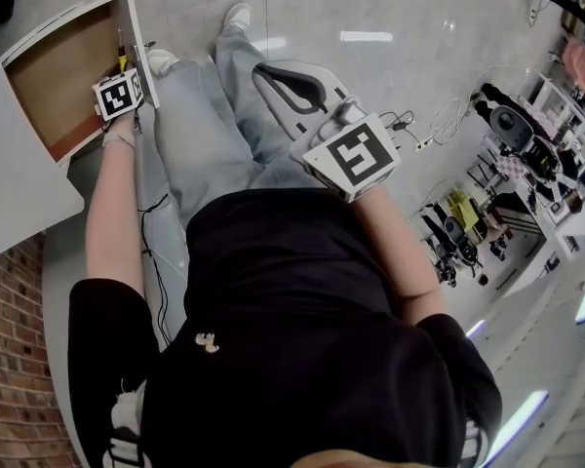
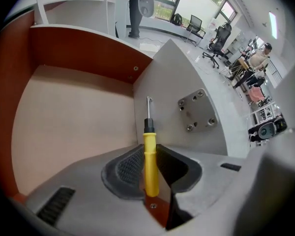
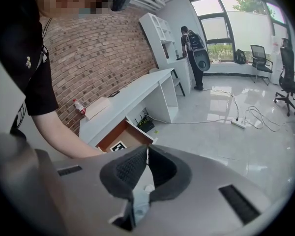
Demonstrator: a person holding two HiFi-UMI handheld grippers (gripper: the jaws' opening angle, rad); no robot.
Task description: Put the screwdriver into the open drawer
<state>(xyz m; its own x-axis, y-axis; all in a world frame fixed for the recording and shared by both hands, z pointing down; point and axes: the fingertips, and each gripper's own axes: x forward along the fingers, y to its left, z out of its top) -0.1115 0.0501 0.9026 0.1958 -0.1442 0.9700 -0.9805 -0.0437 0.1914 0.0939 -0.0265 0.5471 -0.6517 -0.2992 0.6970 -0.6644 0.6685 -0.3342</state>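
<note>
Closest in, the right gripper [image 3: 146, 150] is empty, its fingers pressed together. The left gripper [image 2: 150, 154] pinches the yellow-handled screwdriver [image 2: 150, 168] over the open drawer [image 2: 73, 122], its tip just beside the drawer's white panel [image 2: 187, 77]; the bare drawer floor spreads leftward.

The screwdriver [image 2: 150, 171] has a yellow handle, a black collar and a silvery shaft. The drawer [image 2: 64, 132] is pale tan inside, with reddish-brown walls and one white panel. The left gripper [image 2: 148, 150] is grey with black ribbed pads [image 2: 128, 168], and its cube [image 1: 117, 96] carries black-and-white square markers.
</note>
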